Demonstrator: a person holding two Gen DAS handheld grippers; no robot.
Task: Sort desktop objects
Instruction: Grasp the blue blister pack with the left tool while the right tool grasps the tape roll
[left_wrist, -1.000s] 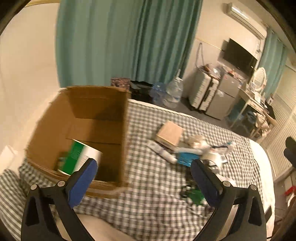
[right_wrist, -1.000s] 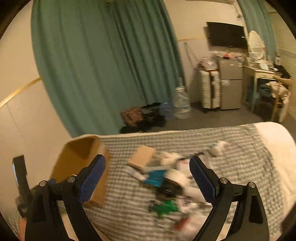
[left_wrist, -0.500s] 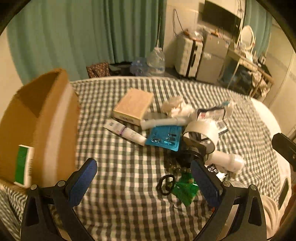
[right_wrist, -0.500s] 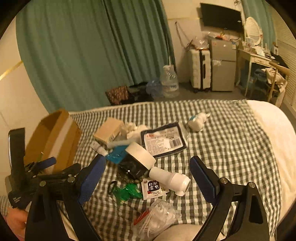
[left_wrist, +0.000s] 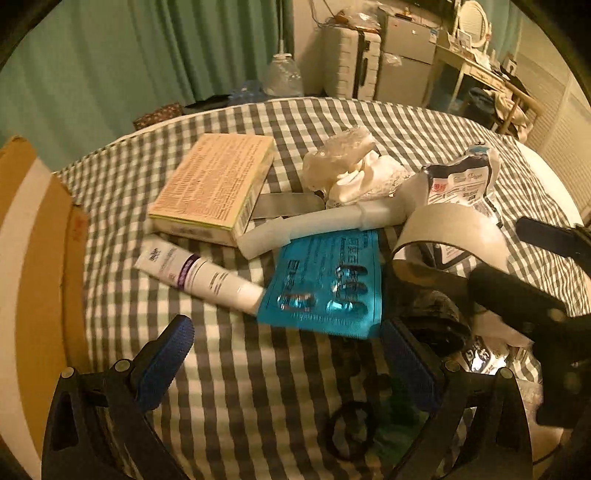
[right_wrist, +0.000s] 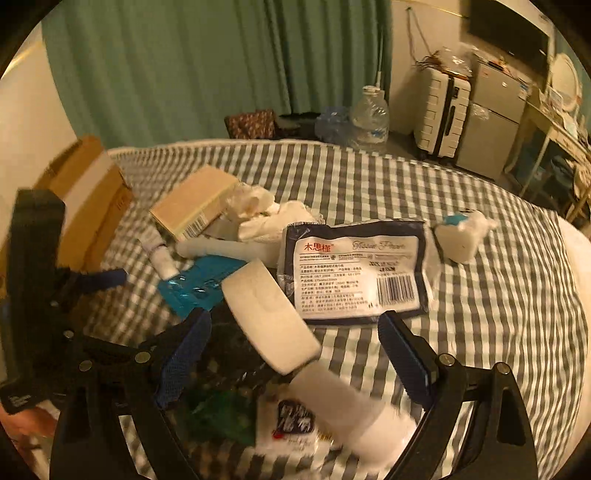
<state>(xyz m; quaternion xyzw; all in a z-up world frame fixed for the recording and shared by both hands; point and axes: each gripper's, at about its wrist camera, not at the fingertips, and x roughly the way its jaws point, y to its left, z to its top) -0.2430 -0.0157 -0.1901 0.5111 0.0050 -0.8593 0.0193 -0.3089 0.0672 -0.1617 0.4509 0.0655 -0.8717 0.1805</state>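
The right tongs (right_wrist: 291, 354) are hanging over the near part of the pile, their jaws wide but closing, with a roll of white tape (right_wrist: 269, 314) and a white bottle (right_wrist: 354, 417) lying between them, neither one pressed. The left tongs (left_wrist: 284, 365) are standing apart over bare checked bedcover (left_wrist: 229, 387), gripping nothing. Just beyond them a blue blister pack (left_wrist: 325, 284) is touching a white cream tube (left_wrist: 199, 275). Farther off, a tan box (left_wrist: 218, 184) is lying beside crumpled tissue (left_wrist: 351, 166). A cardboard carton (left_wrist: 33, 258) is sitting at the left edge of the bed.
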